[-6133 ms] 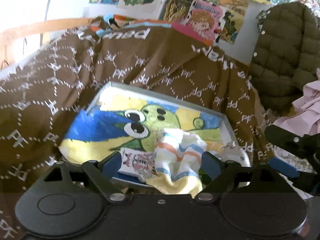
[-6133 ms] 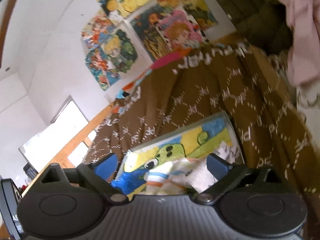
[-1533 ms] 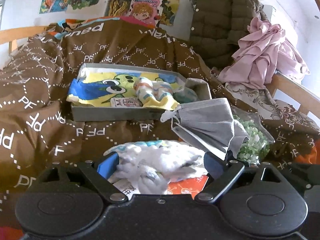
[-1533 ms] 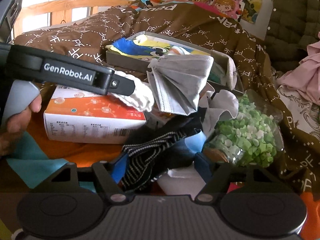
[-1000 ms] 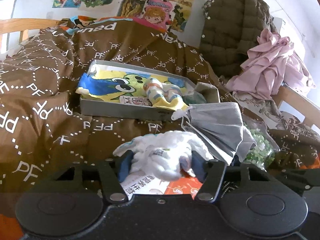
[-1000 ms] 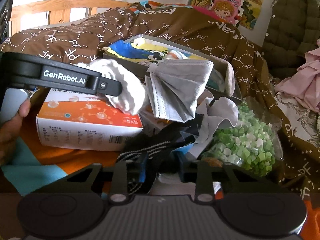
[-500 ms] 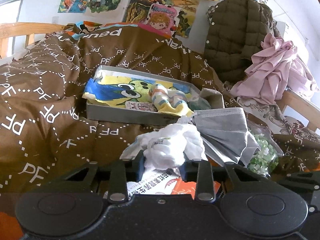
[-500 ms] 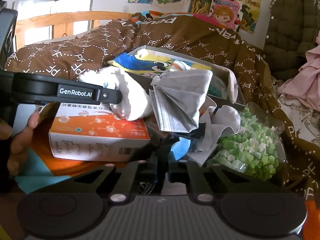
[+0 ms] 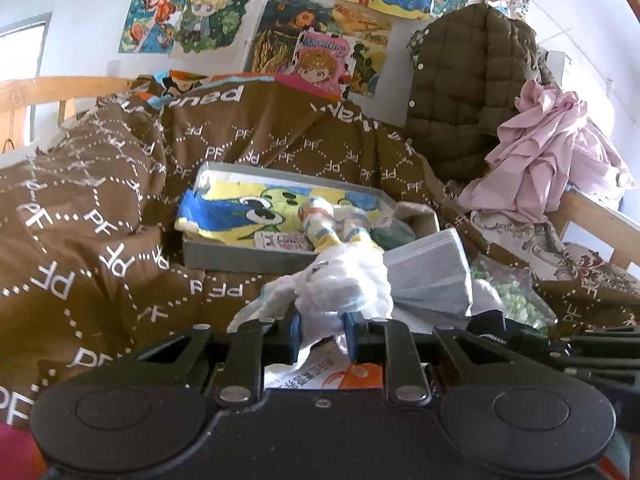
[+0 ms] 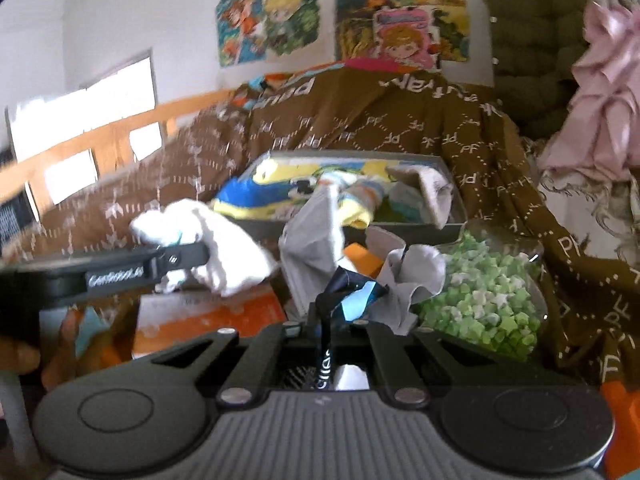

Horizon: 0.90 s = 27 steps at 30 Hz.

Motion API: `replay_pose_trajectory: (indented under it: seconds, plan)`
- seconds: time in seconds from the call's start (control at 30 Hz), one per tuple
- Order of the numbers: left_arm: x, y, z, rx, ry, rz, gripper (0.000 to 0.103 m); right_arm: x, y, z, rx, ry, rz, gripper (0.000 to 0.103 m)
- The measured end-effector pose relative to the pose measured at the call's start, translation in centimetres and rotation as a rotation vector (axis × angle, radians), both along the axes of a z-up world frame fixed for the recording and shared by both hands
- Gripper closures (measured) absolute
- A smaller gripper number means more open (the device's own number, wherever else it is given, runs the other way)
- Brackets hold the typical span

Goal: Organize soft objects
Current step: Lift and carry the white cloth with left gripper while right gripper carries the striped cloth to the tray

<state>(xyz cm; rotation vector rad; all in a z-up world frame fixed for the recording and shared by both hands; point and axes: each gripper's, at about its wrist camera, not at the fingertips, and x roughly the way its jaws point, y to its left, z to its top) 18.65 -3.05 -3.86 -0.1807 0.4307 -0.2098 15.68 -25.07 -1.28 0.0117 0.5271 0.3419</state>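
My left gripper [image 9: 320, 330] has just been closing and is clamping the white sock [image 9: 348, 280] above the orange box [image 9: 352, 374]. My right gripper [image 10: 326, 330] is pinching the dark sock [image 10: 344, 292], fingers nearly together, near the gray tray [image 9: 240, 258].

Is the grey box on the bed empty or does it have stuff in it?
Not empty: the grey box holds a cartoon towel and a striped sock.

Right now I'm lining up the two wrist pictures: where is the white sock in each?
Left wrist view: white sock at lower centre, clamped in the left hand-held gripper.
Right wrist view: white sock left of centre, held up.
Shared landmark: the grey box on the bed behind it.
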Motion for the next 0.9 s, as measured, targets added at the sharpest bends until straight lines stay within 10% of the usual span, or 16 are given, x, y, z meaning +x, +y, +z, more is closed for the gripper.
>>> replay_pose_trajectory:
  seconds: [0.9]
  plan:
    - [-9.0, -0.9, 6.8, -0.123, -0.078, 0.091, 0.080, -3.1, -5.3, 4.6, 0.304, -0.205, 0.057, 0.099]
